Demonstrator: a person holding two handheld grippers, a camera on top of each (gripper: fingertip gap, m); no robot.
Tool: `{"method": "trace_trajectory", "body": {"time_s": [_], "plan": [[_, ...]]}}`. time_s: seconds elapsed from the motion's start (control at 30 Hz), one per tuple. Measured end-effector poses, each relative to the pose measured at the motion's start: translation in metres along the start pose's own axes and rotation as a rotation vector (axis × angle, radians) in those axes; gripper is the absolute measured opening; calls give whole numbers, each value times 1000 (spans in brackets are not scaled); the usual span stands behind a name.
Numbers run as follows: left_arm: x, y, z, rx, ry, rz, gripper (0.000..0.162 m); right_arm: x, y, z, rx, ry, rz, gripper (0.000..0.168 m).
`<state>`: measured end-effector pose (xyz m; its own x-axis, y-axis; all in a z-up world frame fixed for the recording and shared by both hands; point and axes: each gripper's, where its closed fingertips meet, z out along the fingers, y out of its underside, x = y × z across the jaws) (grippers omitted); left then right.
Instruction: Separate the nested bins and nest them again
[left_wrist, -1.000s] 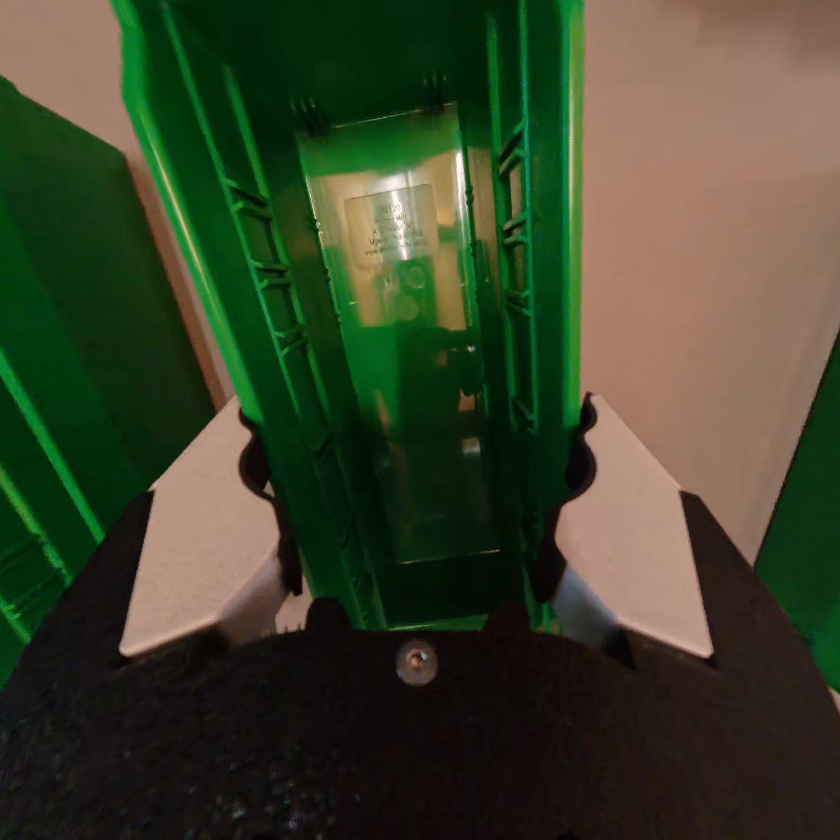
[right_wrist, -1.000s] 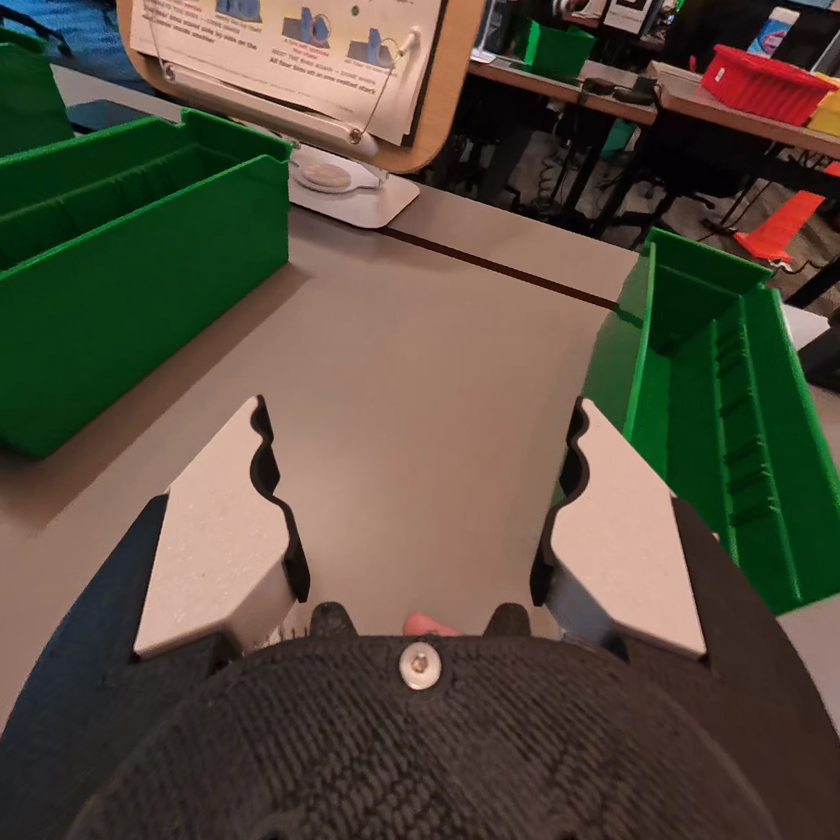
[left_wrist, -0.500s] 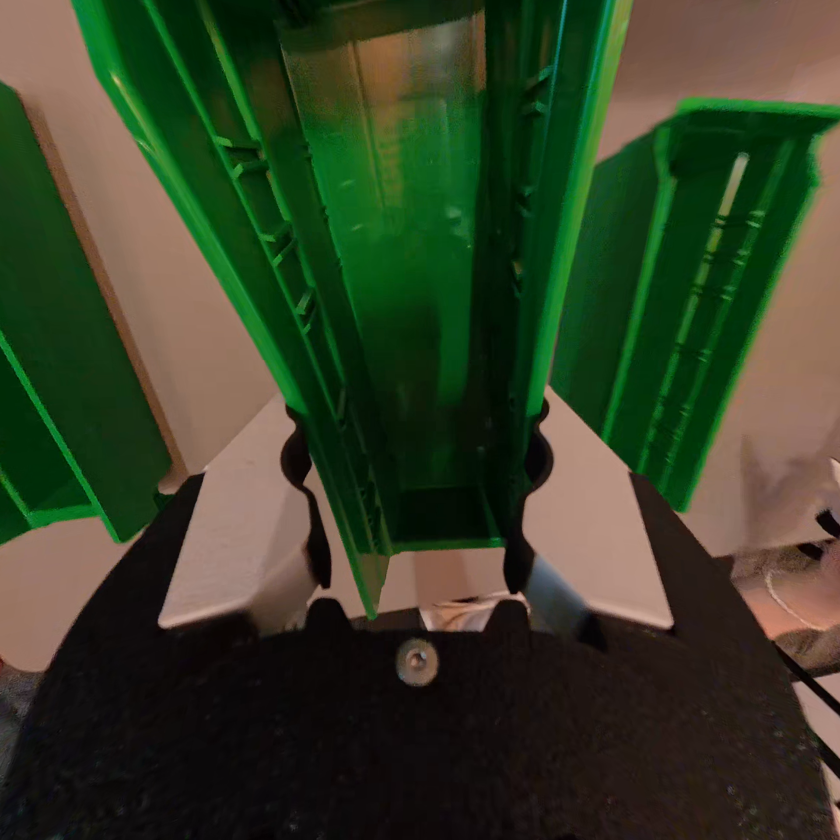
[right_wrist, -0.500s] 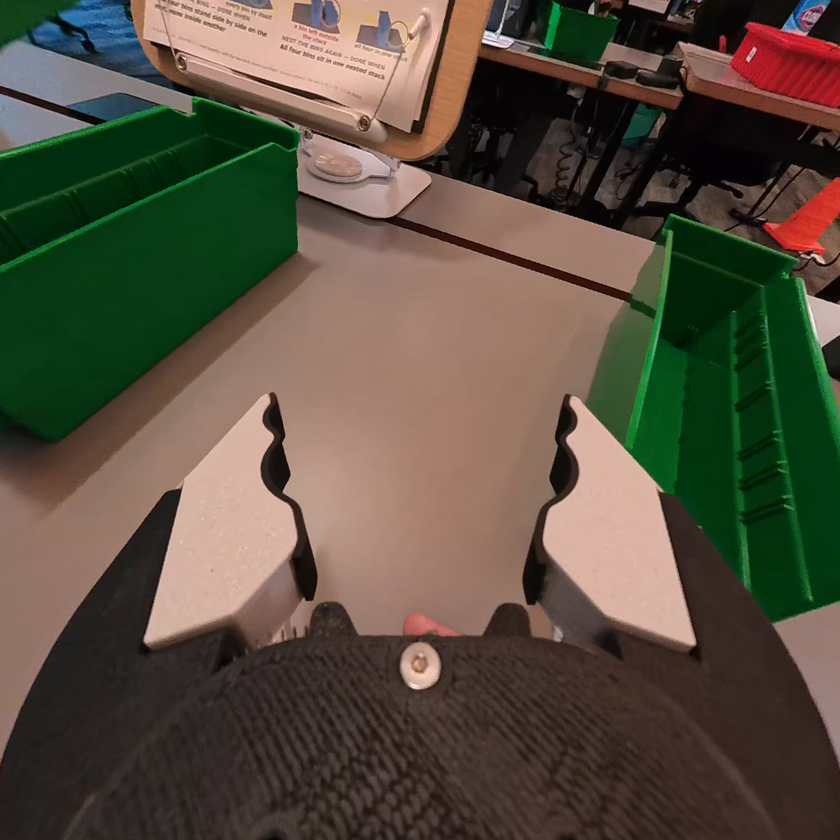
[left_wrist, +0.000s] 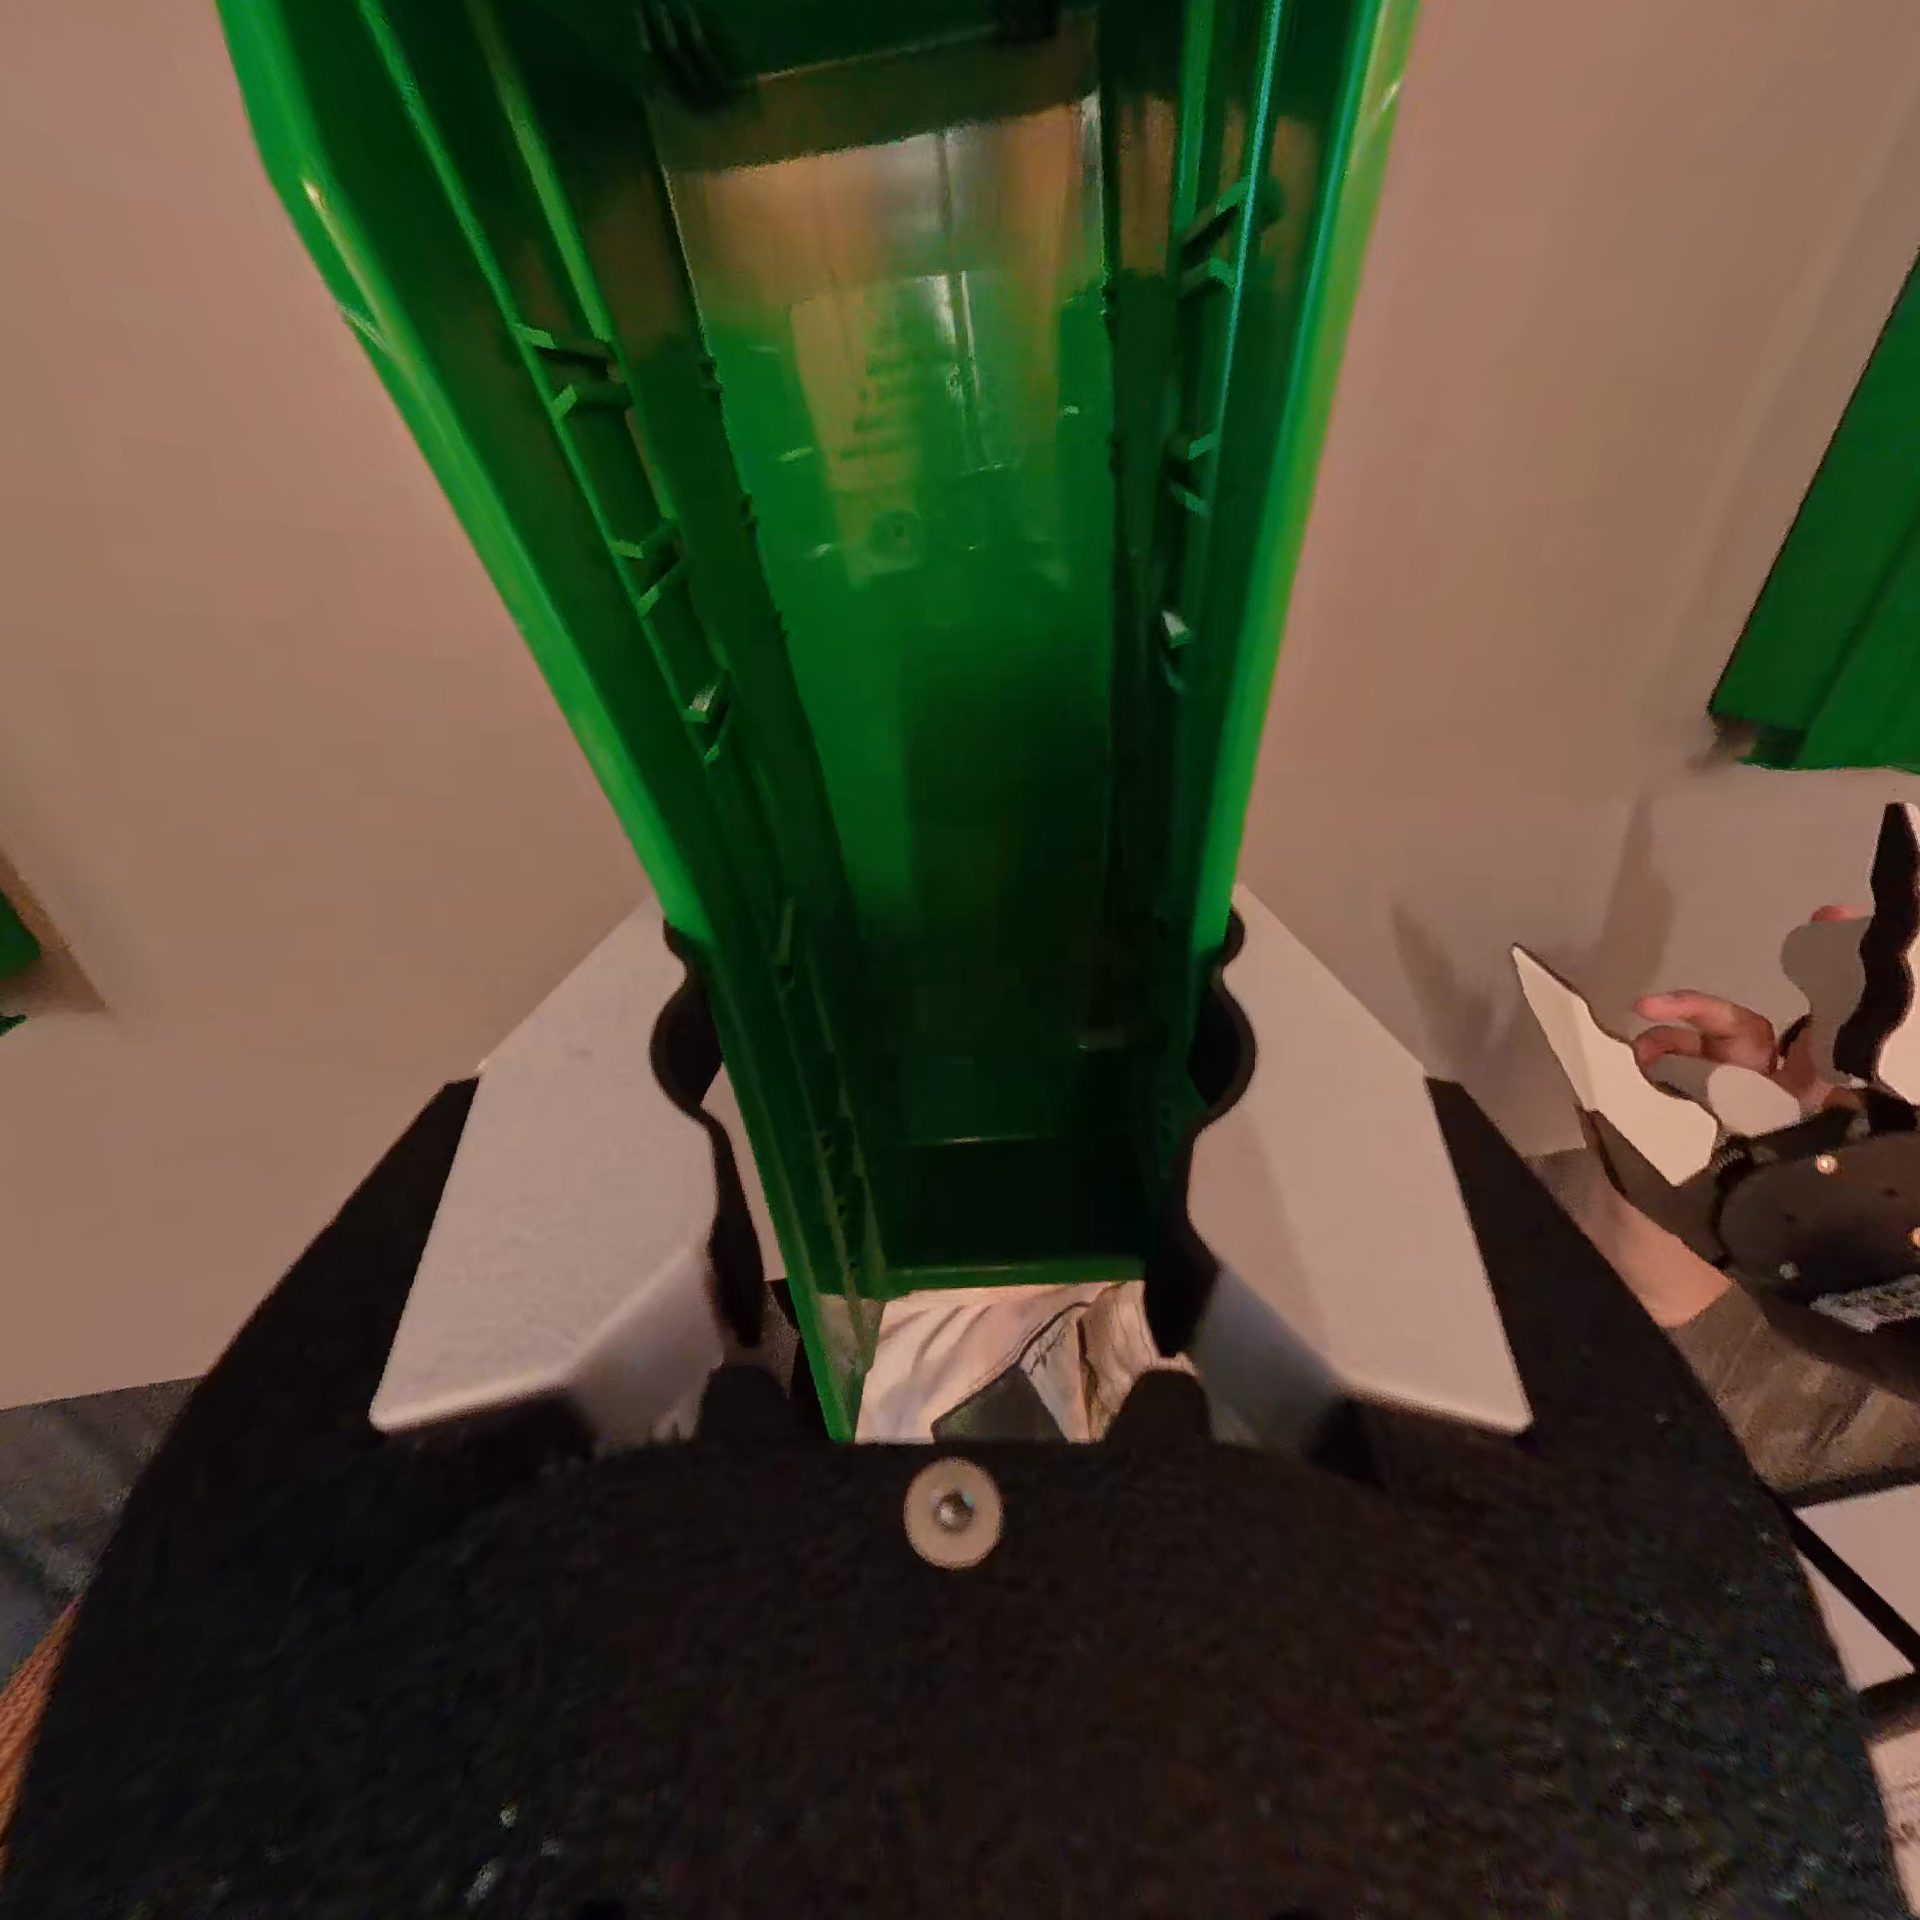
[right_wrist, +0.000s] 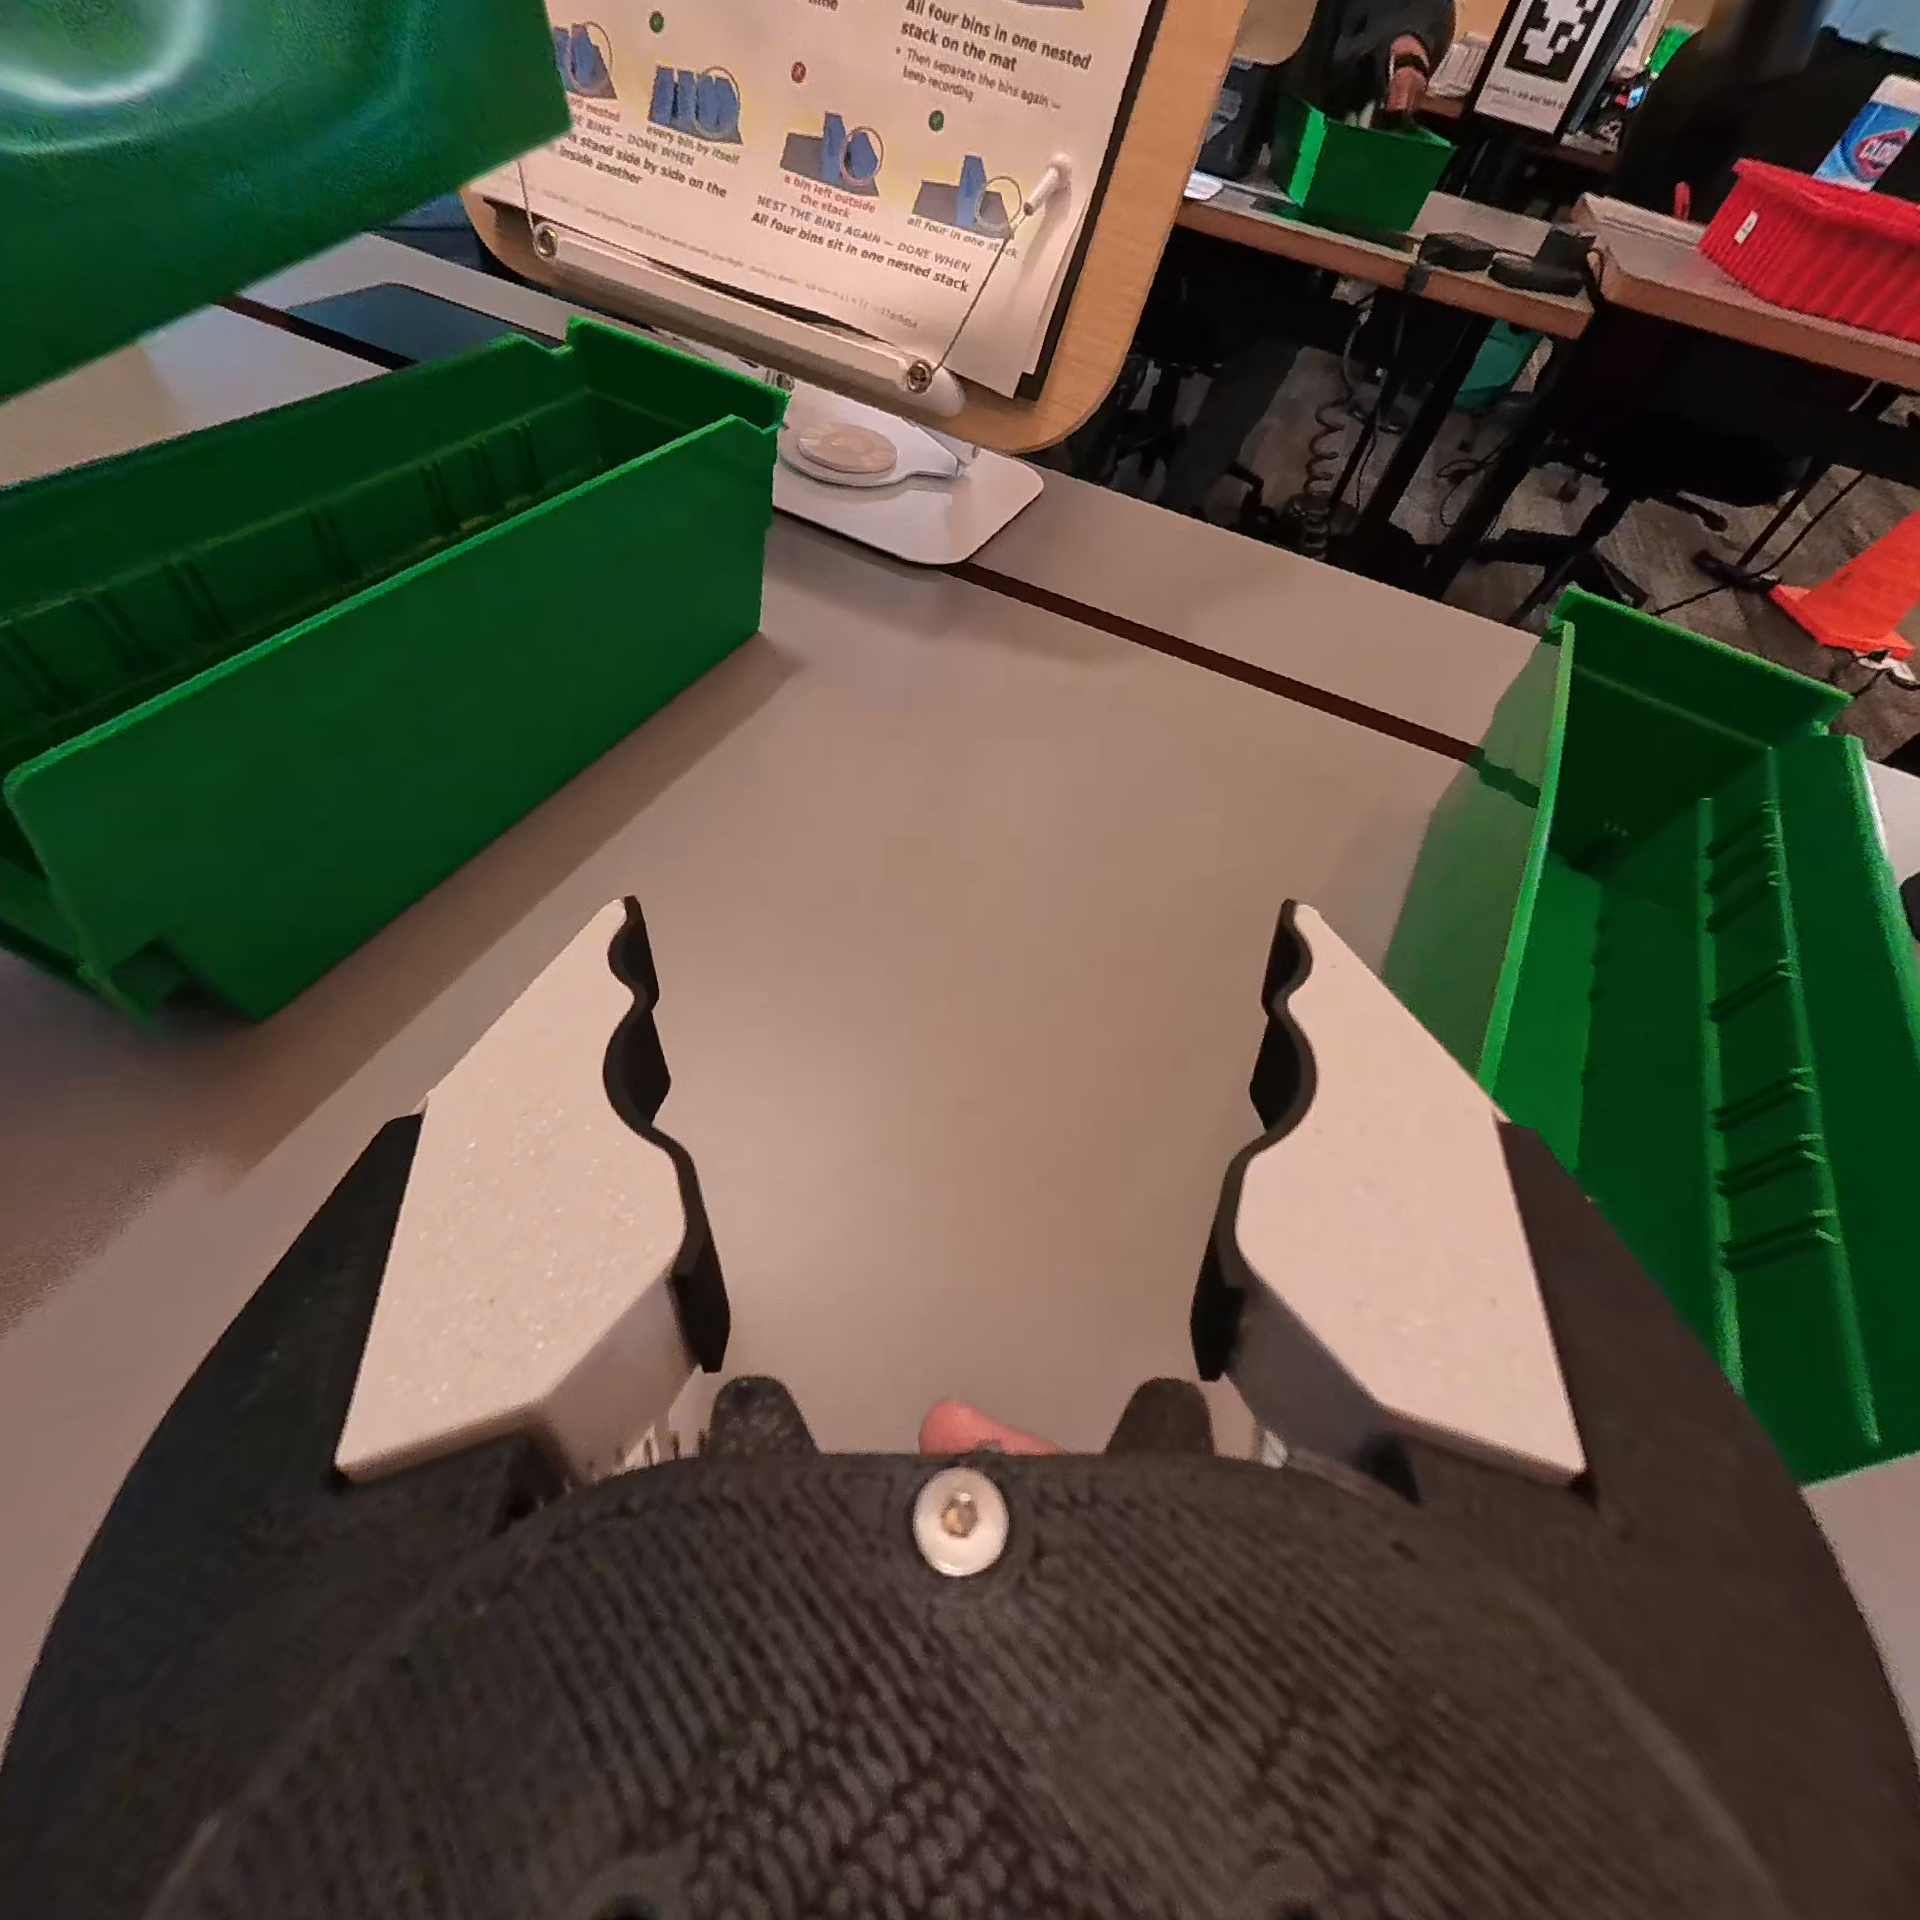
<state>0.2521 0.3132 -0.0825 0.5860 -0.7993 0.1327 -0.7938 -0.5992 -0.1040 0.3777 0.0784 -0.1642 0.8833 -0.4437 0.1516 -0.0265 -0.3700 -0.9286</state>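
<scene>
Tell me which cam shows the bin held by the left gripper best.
Left wrist view: the held bin fills the frame lengthwise, its open inside facing the camera, clamped between the left gripper fingers. The right wrist view catches only a blurred green corner at top left.

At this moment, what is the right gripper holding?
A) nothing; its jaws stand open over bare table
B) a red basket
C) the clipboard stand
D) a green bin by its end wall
A: the right gripper shows only grey table between its spread fingers, while the left gripper grips the lifted green bin.
</scene>
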Motion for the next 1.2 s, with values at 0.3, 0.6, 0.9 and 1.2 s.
{"method": "trace_trajectory", "body": {"time_s": [0.3,0.6,0.9,1.2], "plan": [[22,-10,31,-3,-72,17,93,-3,10,9,-33,-17,7,116],[28,-17,52,0,-112,45,91,-2,13,13,-35,-26,24,114],[30,-19,67,28,-153,85,91,-4,17,17,-45,-36,26,113],[31,-19,83,49,-162,87,89,-1,19,17,-47,-33,44,112]]}}
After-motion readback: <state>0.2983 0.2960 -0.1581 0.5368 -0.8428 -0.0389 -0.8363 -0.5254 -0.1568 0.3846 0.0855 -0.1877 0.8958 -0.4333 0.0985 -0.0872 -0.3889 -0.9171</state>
